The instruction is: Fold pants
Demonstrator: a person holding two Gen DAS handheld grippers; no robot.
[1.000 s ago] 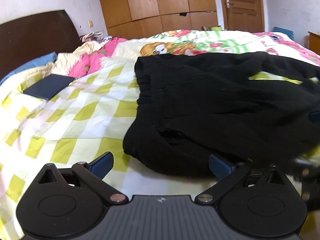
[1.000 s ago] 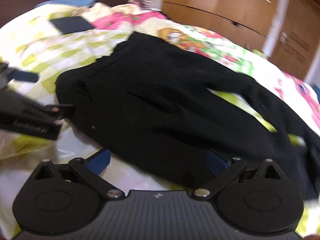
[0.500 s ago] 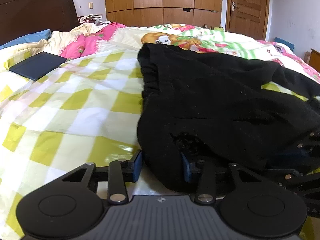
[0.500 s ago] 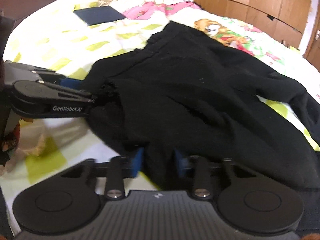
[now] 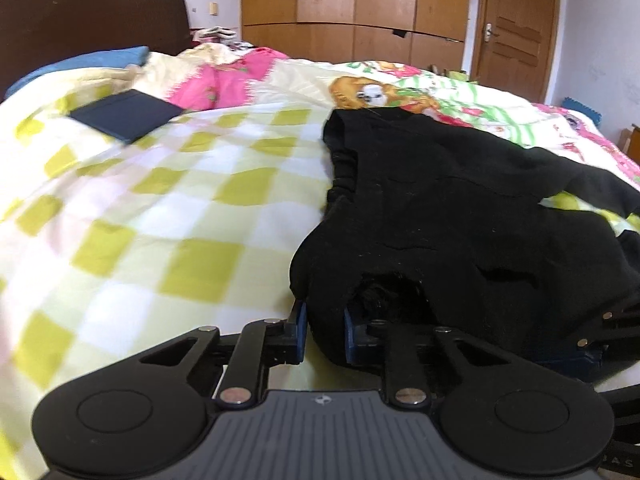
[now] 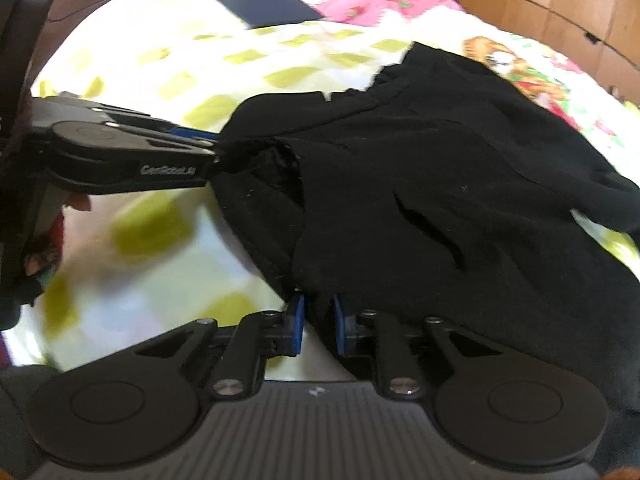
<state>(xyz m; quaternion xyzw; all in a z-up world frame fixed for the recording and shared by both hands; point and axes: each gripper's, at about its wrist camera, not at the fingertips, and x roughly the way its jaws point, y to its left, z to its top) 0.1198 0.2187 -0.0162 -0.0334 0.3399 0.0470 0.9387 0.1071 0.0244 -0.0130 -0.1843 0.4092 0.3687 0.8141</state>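
Black pants (image 5: 460, 208) lie spread on a bed, with the near edge bunched and lifted. My left gripper (image 5: 325, 330) is shut on the near left corner of the pants. My right gripper (image 6: 318, 326) is shut on the near edge of the pants (image 6: 440, 184), a little further right. The left gripper also shows in the right wrist view (image 6: 212, 152), clamped on the corner of the fabric. The right gripper's arm shows at the right edge of the left wrist view (image 5: 608, 332). The pant legs run away to the right.
The bed carries a yellow-checked sheet (image 5: 160, 208) and a floral quilt (image 5: 440, 92). A dark flat book-like object (image 5: 124, 114) lies near the pillows. A dark headboard (image 5: 88, 12), wooden wardrobes (image 5: 352, 4) and a door (image 5: 516, 32) stand behind.
Both grippers were open a second ago, closed on the near edge of the pants, and have now lifted it slightly. The fabric has bunched up between them.
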